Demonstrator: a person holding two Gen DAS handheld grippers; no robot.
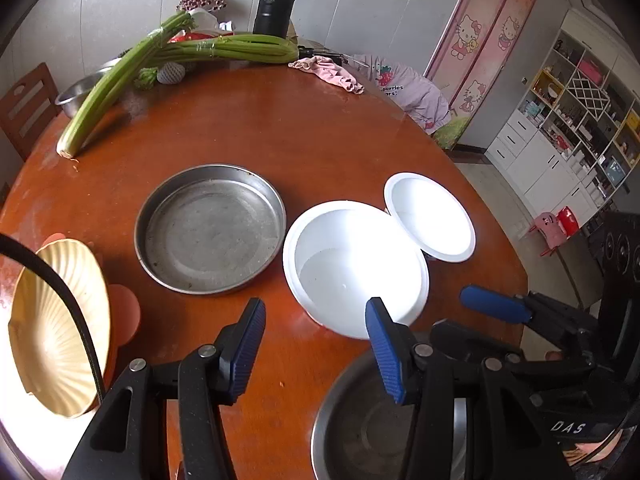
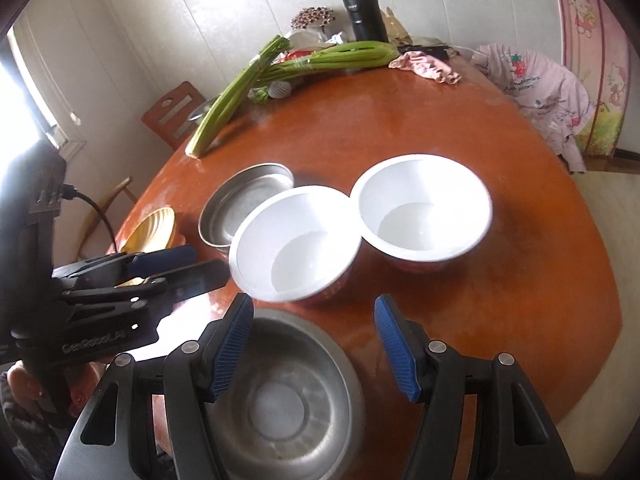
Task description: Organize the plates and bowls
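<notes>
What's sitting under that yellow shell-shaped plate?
An orange mat shows beneath the yellow shell-shaped plate, its rounded lobes poking out at the edges. The mat's middle is covered by the plate.

The left wrist camera sits just behind the left claw [image 1: 316, 344] and looks steeply down and forward over the round surface [image 1: 280, 128], toward the far wall and a black flask [image 1: 274, 6]. The right wrist camera rides behind the right claw [image 2: 314, 350], tilted down much the same and facing the same wall from a place further right. Both sit close above the near edge. Both views share the flat metal pan [image 1: 210, 228], the two white bowls [image 2: 296, 240] and the celery [image 2: 236, 92]. Each camera catches the other claw at its edge, probably slightly ahead, though the fisheye bends things there.
</notes>
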